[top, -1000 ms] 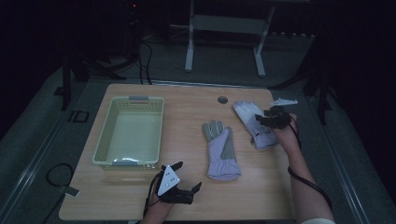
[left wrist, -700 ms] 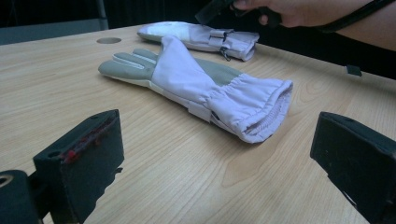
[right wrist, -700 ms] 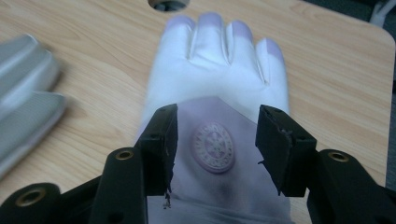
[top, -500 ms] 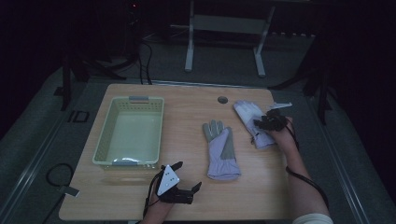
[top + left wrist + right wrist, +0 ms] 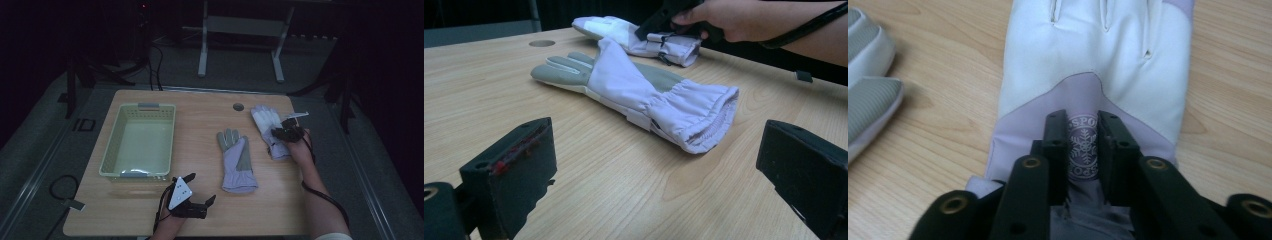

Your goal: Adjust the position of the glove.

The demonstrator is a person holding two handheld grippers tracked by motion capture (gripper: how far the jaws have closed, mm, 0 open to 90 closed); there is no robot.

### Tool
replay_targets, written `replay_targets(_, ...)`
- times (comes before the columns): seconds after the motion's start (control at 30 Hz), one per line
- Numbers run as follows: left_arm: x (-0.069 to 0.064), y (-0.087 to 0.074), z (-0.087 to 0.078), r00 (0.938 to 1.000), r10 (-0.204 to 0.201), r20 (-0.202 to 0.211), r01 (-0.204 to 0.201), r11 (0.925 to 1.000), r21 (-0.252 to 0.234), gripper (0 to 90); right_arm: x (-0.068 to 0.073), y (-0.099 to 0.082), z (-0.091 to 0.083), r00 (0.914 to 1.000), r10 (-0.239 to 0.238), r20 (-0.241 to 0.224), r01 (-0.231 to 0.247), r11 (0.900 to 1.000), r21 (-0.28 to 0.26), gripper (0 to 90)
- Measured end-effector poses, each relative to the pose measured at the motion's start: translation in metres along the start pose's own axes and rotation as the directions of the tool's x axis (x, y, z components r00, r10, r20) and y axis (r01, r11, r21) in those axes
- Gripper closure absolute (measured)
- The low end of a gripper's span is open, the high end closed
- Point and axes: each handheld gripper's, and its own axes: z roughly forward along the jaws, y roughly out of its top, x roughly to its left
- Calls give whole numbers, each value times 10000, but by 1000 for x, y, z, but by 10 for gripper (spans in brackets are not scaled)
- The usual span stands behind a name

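Observation:
Two pale lilac-and-white gloves lie on the wooden table (image 5: 150, 210). One glove (image 5: 237, 160) (image 5: 639, 95) lies flat in the middle, grey palm patches up, cuff toward me. The other glove (image 5: 265, 120) (image 5: 1098, 60) (image 5: 624, 30) lies at the right. My right gripper (image 5: 285, 131) (image 5: 1083, 125) presses down on its wrist part, jaws nearly together, pinching a fold of fabric with a snowflake logo. My left gripper (image 5: 201, 187) (image 5: 654, 165) rests near the front edge, jaws wide open with nothing between them, facing the middle glove's cuff.
A pale green plastic basket (image 5: 112, 150) stands on the left half of the table with nothing in it. A round cable hole (image 5: 238, 106) (image 5: 542, 43) sits near the far edge. Beyond the table a white metal frame (image 5: 240, 30) stands on the dark floor.
My right gripper has shifted slightly leftward and toward me, settling onto the right glove's wrist part. The left gripper and the middle glove have not moved.

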Motion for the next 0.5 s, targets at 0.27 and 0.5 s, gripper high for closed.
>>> replay_targets(0.27, 0, 0, 0, 10000, 36, -53, -36, 10000, -18, 25, 15, 6, -34, 9954, 906, 305, -901, 9958, -147, 802)
replay_targets(0.5, -1, 0, 0, 10000, 66, -45, -66, 10000, -23, 25, 33, 10, -82, 9872, 1541, 419, -1508, 9858, -731, 802)
